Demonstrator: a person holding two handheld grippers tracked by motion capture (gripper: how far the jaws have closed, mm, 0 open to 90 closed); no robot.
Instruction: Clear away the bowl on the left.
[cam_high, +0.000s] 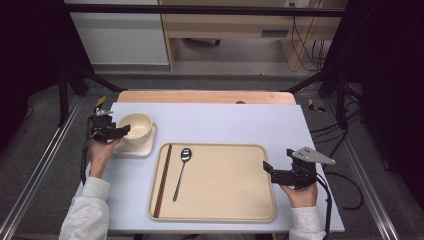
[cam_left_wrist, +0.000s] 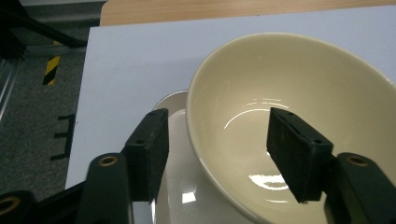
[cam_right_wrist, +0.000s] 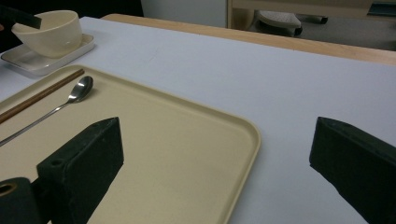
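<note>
High view: my left gripper (cam_high: 121, 131) reaches the bowl (cam_high: 136, 126) on its plate (cam_high: 145, 146), at ten o'clock of the tray (cam_high: 250, 212).

Left gripper view: jaws spread astride the rim, not pinching; a glazed wall may slip or tip.

Right gripper view: jaws spread, empty.

Tray (cam_high: 220, 212) holds spoon (cam_high: 182, 170) — chopsticks (cam_high: 163, 180) alongside.

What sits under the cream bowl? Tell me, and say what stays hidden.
The bowl sits on a small cream plate with a raised rim, on the white table. The left gripper straddles the bowl's rim. The plate's middle is covered by the bowl.
</note>
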